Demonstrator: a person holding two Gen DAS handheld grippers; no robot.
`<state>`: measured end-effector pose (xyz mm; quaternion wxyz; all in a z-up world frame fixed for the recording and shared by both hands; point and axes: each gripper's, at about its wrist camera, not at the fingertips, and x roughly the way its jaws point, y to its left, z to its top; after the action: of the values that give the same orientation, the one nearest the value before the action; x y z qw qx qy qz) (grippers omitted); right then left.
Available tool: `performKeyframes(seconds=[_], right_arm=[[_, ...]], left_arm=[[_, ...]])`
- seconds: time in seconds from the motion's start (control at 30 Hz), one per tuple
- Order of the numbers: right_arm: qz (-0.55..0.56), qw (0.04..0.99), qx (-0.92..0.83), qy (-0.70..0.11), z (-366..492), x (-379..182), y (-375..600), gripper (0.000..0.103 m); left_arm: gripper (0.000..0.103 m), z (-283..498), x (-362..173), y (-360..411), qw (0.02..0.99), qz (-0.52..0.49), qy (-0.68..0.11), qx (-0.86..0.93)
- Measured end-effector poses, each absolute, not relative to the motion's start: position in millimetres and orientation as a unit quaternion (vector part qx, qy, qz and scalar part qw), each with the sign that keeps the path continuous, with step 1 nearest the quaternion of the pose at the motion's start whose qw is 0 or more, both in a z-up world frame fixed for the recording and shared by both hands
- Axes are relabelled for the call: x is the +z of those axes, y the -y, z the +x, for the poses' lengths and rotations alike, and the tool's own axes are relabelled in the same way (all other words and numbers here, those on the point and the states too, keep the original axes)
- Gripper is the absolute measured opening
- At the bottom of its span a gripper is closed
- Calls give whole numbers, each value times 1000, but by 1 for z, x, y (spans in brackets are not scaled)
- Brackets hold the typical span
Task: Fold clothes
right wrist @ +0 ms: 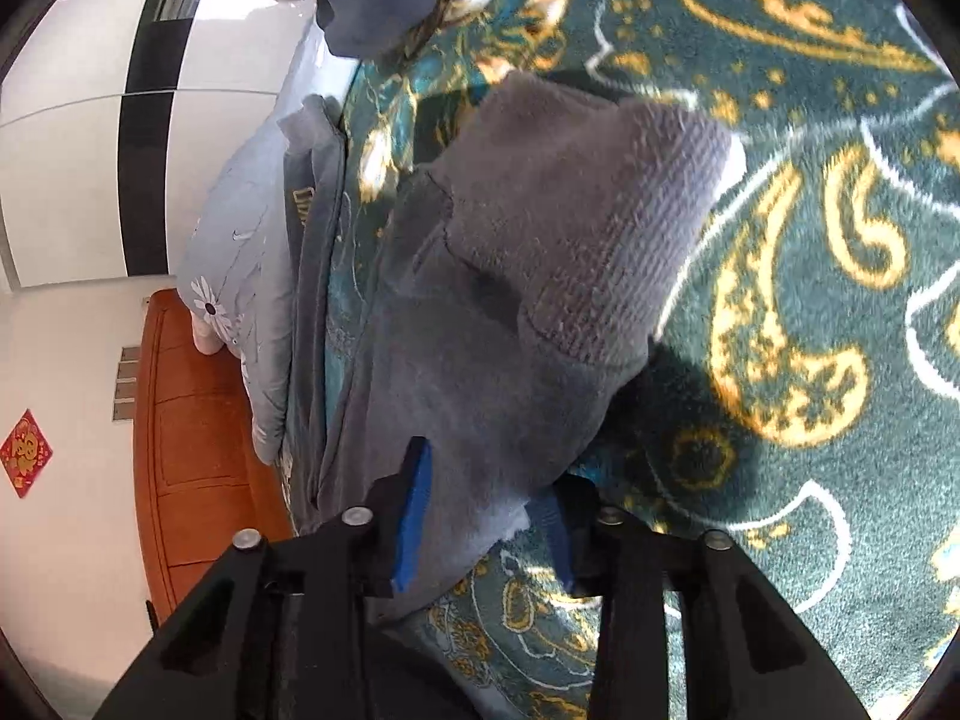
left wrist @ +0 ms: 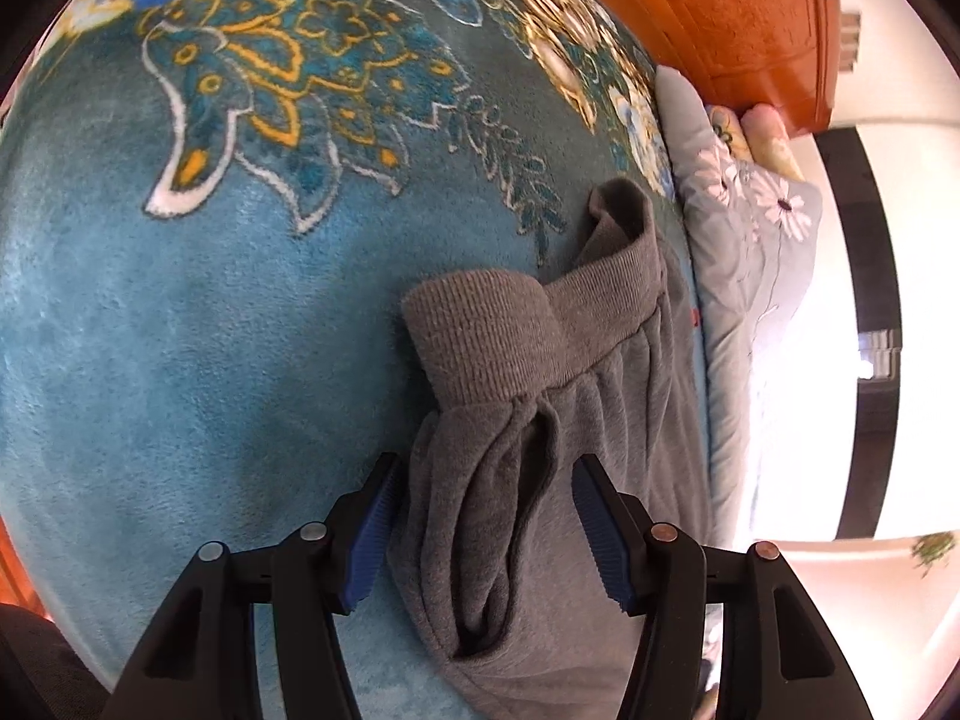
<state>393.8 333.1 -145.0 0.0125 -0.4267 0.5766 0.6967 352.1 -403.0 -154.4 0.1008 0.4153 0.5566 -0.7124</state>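
In the left wrist view, the left tool [left wrist: 486, 531] stands fairly wide over a grey garment [left wrist: 540, 420], which lies bunched on a blue patterned blanket [left wrist: 180, 330] spread over a bed. Gathered cloth sits between its blue pads [left wrist: 369, 534], but the pads do not seem to press on it, so nothing looks gripped on this side. The ribbed cuff [left wrist: 486, 336] is turned back and lies just beyond the fingers. Further right, a floral pillow [left wrist: 750, 222] rests against an orange wooden headboard [left wrist: 750, 18].

In the right wrist view, the same grey garment [right wrist: 480, 360] rises from the blanket [right wrist: 810, 300] as a lifted flap, its ribbed band [right wrist: 630, 228] hanging uppermost. The right tool [right wrist: 489, 525] is drawn narrow, with the edge of the cloth passing between its pads; it appears to be pinched, though the far pad is partly hidden by fabric.

The folding looks to be at an early stage. The garment is still rumpled and no neat, flat fold shows. What is left, seemingly, is to lay the lifted part over, smooth the gathers, and finish the remaining folds.
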Motion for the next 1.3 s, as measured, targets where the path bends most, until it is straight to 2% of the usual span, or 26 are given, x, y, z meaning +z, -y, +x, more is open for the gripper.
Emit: performKeyframes(seconds=[0.07, 0.13, 0.17, 0.2, 0.23, 0.3, 0.5, 0.7, 0.9, 1.1, 1.2, 1.3], right_arm=[[-418, 24, 696, -584, 393, -143, -338, 8], [-418, 28, 692, -588, 391, -141, -338, 6], [-416, 27, 692, -589, 390, -138, -338, 5], [-413, 26, 693, -590, 388, -136, -337, 4], [-409, 21, 695, -591, 385, -131, -338, 4], [-399, 11, 699, -593, 379, -120, -339, 4], [-359, -32, 726, -585, 343, -72, -345, 3], [-338, -56, 748, -569, 280, -34, -344, 3], [-341, -56, 768, -540, 216, -2, -345, 3], [-372, -37, 775, -509, 147, 9, -347, 3], [-398, -23, 771, -496, 104, 6, -344, 3], [-431, -10, 769, -472, 60, -2, -335, 3]], left_arm=[[61, 353, -156, 405, 99, 411, -563, -710], [59, 351, -155, 404, 98, 419, -556, -712], [48, 350, -154, 403, 97, 424, -550, -713], [29, 348, -153, 403, 97, 430, -544, -714], [22, 347, -152, 402, 96, 436, -539, -714], [18, 345, -148, 402, 93, 440, -537, -714], [16, 339, -121, 411, 56, 422, -572, -701], [17, 314, -78, 419, 16, 418, -576, -702], [17, 285, -61, 431, 6, 400, -628, -667], [13, 242, -61, 443, 29, 378, -662, -647], [13, 208, -55, 453, 40, 359, -653, -665], [13, 181, -57, 453, 64, 392, -616, -680]])
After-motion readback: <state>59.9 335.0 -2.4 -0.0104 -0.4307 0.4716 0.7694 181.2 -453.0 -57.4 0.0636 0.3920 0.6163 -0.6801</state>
